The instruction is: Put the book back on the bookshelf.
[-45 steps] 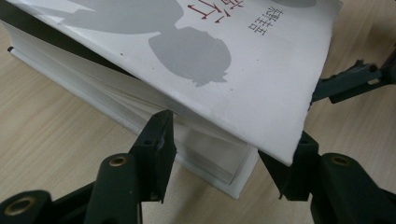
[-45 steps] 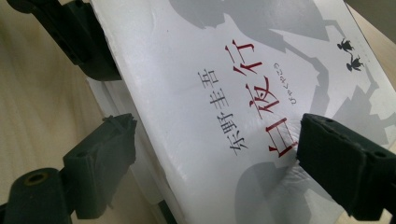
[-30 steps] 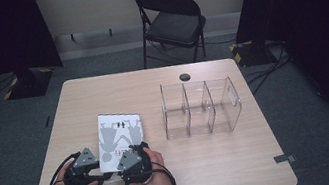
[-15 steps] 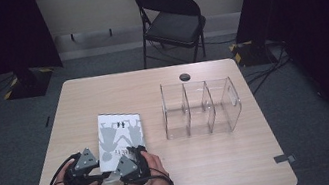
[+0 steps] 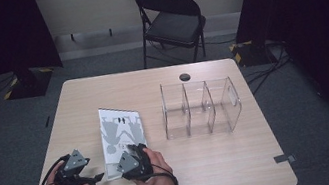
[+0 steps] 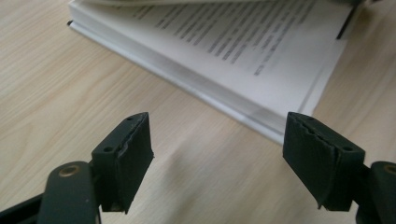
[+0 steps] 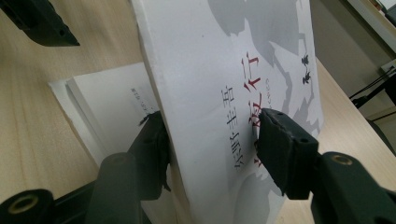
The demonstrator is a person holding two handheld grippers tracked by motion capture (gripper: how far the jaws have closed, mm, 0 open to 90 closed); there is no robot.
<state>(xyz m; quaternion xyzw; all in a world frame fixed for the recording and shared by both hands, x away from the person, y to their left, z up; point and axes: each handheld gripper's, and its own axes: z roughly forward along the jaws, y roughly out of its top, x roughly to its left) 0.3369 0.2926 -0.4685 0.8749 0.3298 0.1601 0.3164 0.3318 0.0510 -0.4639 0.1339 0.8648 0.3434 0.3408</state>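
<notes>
On the pale wooden table (image 5: 101, 90) sat a clear acrylic three-bay organiser (image 5: 201, 107), right of centre, w/ a white paperback book (image 5: 122, 135) lying near the person's edge, well apart from it. Book's white cover w/ grey silhouettes & red lettering (image 7: 243, 70) was lifted off the printed pages. Right claw (image 7: 210, 140) had just been closing & was clamped on that cover, one pad under, one on top. Left claw (image 6: 217, 154) had just been opening; stood apart, nothing between, just beside the book's near corner.
</notes>
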